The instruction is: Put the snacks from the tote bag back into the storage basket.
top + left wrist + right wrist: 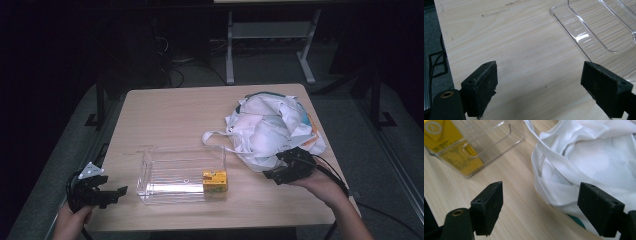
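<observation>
Yellow carton (pixel 215 180): small box with a white round emblem and dark print on its faces; the writing is too small and blurred to read. It stands inside the clear plastic bin (pixel 150 172), against the bin's right end wall, toward the front edge of the tabletop (pixel 170 112).

Clear plastic bin: rectangular, ribbed floor, open top, holding the yellow carton alone. It sits at the front middle of the tabletop, its long side parallel to the front edge.

White cloth bag (pixel 265 127): crumpled heap with teal and orange trim, at the right side of the tabletop, reaching close to the right edge. One white strap loops out leftward to just beside the bin's rear right corner. What it holds cannot be told.

Right gripper (pixel 280 170): held in a hand at the bag's front edge, between the bag and the front right corner. In the right gripper view its fingers (pixel 490 207) stand wide apart with bare wood and the bag's hem between them, pressing on nothing.

Left gripper (pixel 112 192): held in a hand at the front left corner, left of the bin and apart from it. In the left gripper view its fingers (pixel 482 87) stand wide apart over bare wood.

Surroundings: dark floor, white frame legs and cables beyond the far edge.
</observation>
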The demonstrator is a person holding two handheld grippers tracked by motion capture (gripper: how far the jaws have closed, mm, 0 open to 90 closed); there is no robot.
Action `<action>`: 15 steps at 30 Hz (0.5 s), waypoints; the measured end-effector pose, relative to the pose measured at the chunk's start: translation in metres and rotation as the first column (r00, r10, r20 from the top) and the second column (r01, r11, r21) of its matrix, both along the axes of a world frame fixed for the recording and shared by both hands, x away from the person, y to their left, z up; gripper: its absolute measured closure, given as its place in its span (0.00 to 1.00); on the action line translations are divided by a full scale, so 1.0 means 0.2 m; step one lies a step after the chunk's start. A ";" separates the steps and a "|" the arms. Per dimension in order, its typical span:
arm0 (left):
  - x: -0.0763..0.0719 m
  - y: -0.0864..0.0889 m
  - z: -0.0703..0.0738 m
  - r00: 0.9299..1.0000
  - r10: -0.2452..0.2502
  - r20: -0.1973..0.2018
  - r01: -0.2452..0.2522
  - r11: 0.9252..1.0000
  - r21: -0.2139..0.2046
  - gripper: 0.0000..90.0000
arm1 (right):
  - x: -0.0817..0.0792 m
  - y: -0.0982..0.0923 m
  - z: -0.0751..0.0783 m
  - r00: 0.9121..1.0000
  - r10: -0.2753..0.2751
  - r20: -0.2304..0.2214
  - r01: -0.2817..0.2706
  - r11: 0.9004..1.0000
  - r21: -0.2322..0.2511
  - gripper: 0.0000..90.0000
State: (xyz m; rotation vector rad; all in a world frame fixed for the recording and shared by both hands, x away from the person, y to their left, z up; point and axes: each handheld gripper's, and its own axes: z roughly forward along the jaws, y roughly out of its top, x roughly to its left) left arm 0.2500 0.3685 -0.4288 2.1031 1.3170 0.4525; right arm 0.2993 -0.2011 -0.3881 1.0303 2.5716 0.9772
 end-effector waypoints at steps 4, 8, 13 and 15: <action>0.00 0.00 0.00 1.000 0.001 0.000 -0.001 1.000 0.000 0.15 | -0.04 -0.05 -0.03 1.000 -0.028 0.011 0.028 1.000 0.010 0.21; 0.00 0.01 0.00 1.000 0.003 -0.003 -0.003 1.000 0.003 0.15 | -0.08 -0.09 -0.07 0.998 -0.043 0.036 0.042 0.999 0.023 0.21; 0.00 0.02 0.00 1.000 0.008 -0.006 -0.008 1.000 0.006 0.15 | -0.12 -0.16 -0.16 0.995 -0.090 0.034 0.088 0.995 0.037 0.20; 0.00 0.02 0.00 1.000 0.009 -0.007 -0.009 1.000 0.007 0.15 | -0.14 -0.18 -0.19 0.993 -0.115 0.025 0.114 0.993 0.037 0.20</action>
